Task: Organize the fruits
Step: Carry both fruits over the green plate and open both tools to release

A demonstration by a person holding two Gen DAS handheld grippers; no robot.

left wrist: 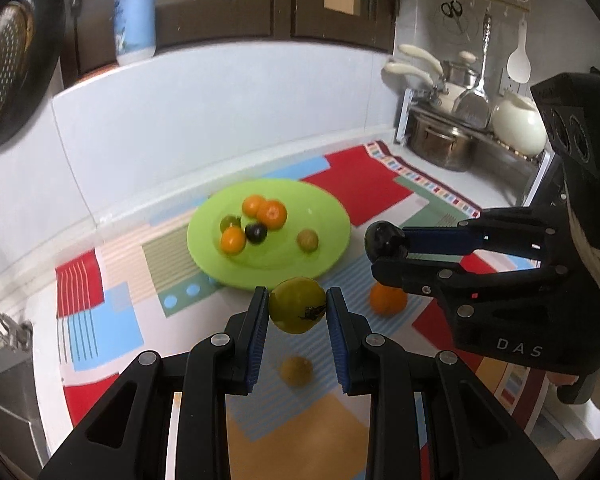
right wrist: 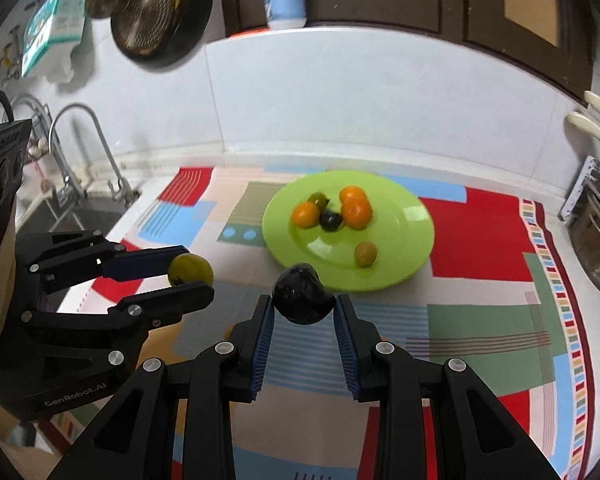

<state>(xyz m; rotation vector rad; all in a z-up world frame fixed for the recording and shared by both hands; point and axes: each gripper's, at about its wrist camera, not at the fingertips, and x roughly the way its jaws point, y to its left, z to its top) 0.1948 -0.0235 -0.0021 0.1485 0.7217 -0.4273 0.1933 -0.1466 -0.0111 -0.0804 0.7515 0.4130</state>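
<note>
Left tongs (left wrist: 298, 304) pinch a yellow-green fruit (left wrist: 298, 310) above the patterned mat (left wrist: 112, 320) on the counter (left wrist: 428, 164); right tongs (right wrist: 304, 306) pinch a dark plum (right wrist: 303, 299) likewise. Beyond both lies the green plate (right wrist: 400, 256) holding 6 fruits. 1 orange (left wrist: 388, 300) and 1 small yellowish fruit (left wrist: 296, 370) sit on the mat.

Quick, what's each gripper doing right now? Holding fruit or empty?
Left gripper: shut on a round yellow-green fruit, lifted off the cloth.
Right gripper: shut on a shiny dark purple fruit, also off the cloth.
</note>
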